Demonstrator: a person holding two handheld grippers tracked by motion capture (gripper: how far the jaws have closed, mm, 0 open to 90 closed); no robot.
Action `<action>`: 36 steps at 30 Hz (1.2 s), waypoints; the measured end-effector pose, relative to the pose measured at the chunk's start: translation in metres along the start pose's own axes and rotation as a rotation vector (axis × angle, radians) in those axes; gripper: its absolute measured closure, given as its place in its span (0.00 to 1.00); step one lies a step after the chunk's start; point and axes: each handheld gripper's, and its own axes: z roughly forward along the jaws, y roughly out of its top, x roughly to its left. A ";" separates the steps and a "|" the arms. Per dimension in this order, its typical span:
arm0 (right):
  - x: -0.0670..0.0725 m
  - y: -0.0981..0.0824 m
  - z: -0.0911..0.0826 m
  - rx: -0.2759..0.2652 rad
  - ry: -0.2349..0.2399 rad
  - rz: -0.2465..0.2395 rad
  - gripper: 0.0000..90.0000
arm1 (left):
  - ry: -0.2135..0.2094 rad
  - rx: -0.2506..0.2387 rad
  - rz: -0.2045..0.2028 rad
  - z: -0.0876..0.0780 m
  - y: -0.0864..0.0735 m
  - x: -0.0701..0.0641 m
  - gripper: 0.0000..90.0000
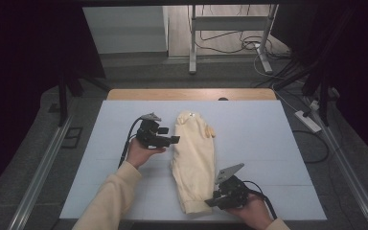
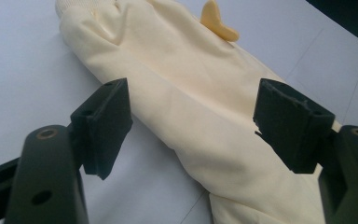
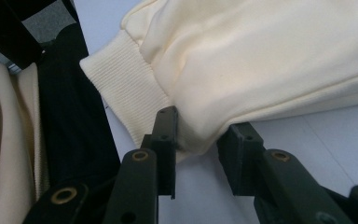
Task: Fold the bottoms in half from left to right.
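High view overhead, facing forward-down; both gripper views close, sharing cream garment (image 1: 194, 158)

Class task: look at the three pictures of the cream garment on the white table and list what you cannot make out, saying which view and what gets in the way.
- Right gripper view: whether the pads press the cream garment; the fabric bulges between the jaws and covers the contact.
- High view: the right hand is cut off by the bottom edge.
- High view: the small orange piece by the garment's top is too small to identify.
- Left gripper view: the garment's lower end runs off the bottom edge.
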 end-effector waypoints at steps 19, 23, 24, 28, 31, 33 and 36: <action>-0.039 0.012 -0.025 -0.183 -0.180 0.097 0.29 | 0.002 -0.001 0.011 0.001 0.001 -0.002 0.30; -0.056 0.020 -0.026 -0.201 -0.199 0.122 0.30 | 0.002 -0.004 0.015 -0.001 0.001 -0.002 0.30; -0.059 0.022 -0.026 -0.205 -0.201 0.124 0.30 | 0.001 -0.004 0.013 -0.001 0.001 -0.002 0.30; -0.068 0.028 -0.028 -0.215 -0.225 0.128 0.30 | -0.001 -0.001 0.008 -0.001 0.000 0.000 0.30; -0.074 0.032 -0.028 -0.222 -0.235 0.137 0.30 | -0.001 0.001 0.008 0.000 0.000 0.000 0.30; -0.078 0.034 -0.027 -0.227 -0.237 0.142 0.30 | 0.000 0.002 0.008 0.000 0.000 0.000 0.30; -0.082 0.037 -0.026 -0.222 -0.247 0.141 0.30 | 0.001 -0.001 0.011 0.000 0.000 0.000 0.30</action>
